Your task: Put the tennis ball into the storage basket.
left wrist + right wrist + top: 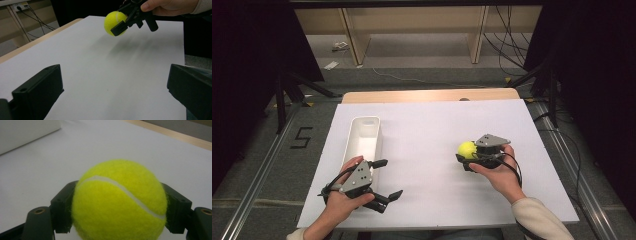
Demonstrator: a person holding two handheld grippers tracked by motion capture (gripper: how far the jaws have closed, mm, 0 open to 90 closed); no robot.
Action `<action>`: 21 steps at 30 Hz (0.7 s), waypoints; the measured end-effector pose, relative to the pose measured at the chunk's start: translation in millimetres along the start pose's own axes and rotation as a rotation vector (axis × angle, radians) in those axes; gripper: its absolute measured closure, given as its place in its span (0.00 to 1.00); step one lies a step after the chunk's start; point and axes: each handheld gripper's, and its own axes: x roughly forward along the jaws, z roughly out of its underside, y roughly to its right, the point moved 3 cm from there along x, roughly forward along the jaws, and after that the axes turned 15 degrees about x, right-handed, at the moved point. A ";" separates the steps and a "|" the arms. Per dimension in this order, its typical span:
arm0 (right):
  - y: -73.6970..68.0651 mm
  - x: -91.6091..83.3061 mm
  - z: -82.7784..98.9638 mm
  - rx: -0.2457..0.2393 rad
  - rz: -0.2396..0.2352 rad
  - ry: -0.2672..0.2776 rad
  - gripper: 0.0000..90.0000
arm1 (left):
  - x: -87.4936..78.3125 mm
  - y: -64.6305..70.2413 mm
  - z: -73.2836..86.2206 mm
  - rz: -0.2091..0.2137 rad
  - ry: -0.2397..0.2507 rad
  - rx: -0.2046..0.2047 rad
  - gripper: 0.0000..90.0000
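Tennis ball (119, 201) nearest the lens in the right gripper view, yellow-green felt with one white seam curving across; a black jaw pressed against each flank, so the right gripper (119, 205) is closed on the ball and gripping it at its widest part.

High view: right gripper (468, 154) over the right half of the white board (432, 130), ball (467, 149) at its tip, pointing toward the middle; person's right hand (497, 172) wrapped round the gripper body. Left gripper view shows the ball (115, 23) clear of the board, a soft shadow beneath it; judged lifted, not resting.

Left gripper (384, 180) at the near left of the board, jaws spread wide with nothing between them; its own view shows bare board between the two black jaws. Left hand (344, 197) holds it low, just beside the near end of the white bin (363, 137).

Bin long, narrow, open-topped, lying lengthwise along the left side; what shows of its inside looks empty; well apart from the ball.

Progress, as judged: pick-up done, ball secured and raised; carry across the board remains, likely toward the bin, then release; bin as destination is a guess from the layout. Left gripper has no evident part yet.
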 end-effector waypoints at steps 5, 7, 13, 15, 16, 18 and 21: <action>0.5 -0.7 -1.5 0.007 -0.001 0.009 0.29 | 0.0 0.0 0.0 0.001 0.001 -0.001 0.00; 0.6 -1.4 -2.3 0.017 -0.002 0.012 0.29 | 0.1 0.0 -0.1 0.001 0.001 -0.001 0.00; 0.3 -1.6 -3.9 0.028 -0.007 0.022 0.29 | 0.2 0.1 -0.1 0.002 0.001 -0.001 0.00; 0.3 -1.3 -4.8 0.024 -0.008 0.029 0.29 | 0.3 0.1 -0.1 0.002 0.001 -0.001 0.00; 0.0 -1.5 -5.2 0.026 -0.011 0.029 0.29 | 0.3 0.1 0.0 0.002 0.000 0.000 0.00; -0.3 -1.5 -5.9 0.026 -0.013 0.032 0.29 | 0.2 0.1 0.0 0.002 0.001 -0.001 0.00; -1.4 -1.0 -7.5 0.033 -0.017 0.037 0.29 | 0.1 0.0 0.0 0.002 0.001 -0.001 0.00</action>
